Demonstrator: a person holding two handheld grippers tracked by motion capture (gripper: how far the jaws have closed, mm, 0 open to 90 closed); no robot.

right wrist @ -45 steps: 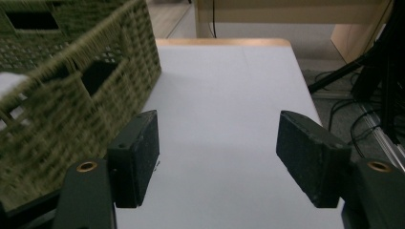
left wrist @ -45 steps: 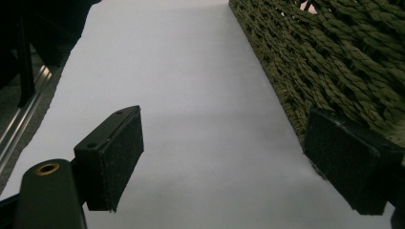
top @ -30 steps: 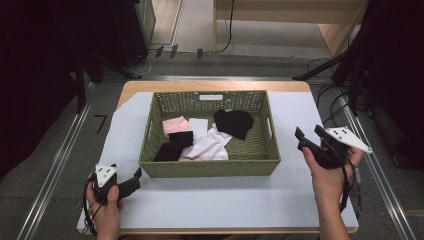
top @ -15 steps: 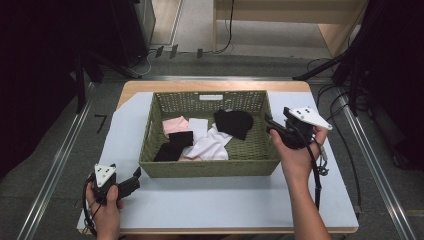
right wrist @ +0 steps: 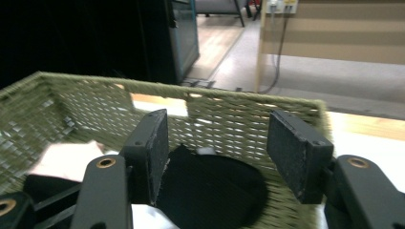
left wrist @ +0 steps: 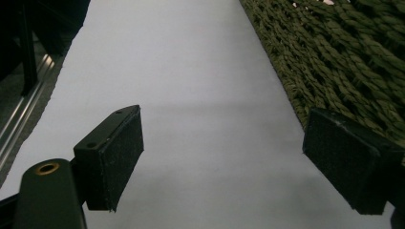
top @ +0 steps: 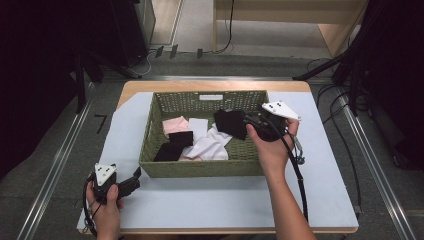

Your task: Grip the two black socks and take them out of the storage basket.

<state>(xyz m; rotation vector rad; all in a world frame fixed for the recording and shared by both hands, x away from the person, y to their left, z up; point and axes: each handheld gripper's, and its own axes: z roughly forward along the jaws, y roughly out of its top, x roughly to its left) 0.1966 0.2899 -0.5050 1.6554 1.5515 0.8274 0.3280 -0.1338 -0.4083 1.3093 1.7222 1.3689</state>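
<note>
In the high view, the right gripper [top: 246, 121] is in the middle right of the frame, over the right part of the green woven basket [top: 200, 168]. Its tips are above the black cloth [top: 230, 123], which lies in the upper right part of the basket. In the right gripper view, the black cloth [right wrist: 210, 191] is seen low in the frame between the two jaws. The jaws are apart and do not press on it; they have just been closing a little, with nothing gripped between them.

In the basket, left of the black cloth, there are a pink cloth [top: 175, 125], a white cloth [top: 210, 147] and another black piece [top: 174, 145].

The left gripper [top: 134, 181] is in the lower left of the high view, on the white table cover [top: 210, 200], just beside the basket's front corner. Its jaws are wide and empty.
</note>
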